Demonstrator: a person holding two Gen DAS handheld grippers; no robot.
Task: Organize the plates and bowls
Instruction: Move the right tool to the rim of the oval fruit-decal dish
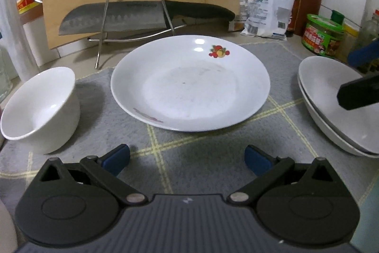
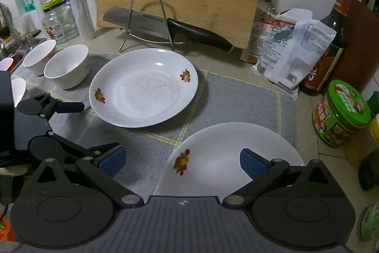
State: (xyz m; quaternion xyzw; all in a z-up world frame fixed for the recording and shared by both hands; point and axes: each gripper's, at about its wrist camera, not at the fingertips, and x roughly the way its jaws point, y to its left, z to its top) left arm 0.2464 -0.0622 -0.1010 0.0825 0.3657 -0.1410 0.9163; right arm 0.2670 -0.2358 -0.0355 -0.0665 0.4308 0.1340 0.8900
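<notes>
At twelve o'clock of your left gripper (image 1: 187, 159): an empty plate (image 1: 189, 84).
Both grippers gape; your right gripper (image 2: 182, 161) hovers over stacked plates (image 2: 218, 158).

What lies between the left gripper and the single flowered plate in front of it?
Only bare grey mat, as the left wrist view shows; the left gripper is open short of the plate.
</notes>
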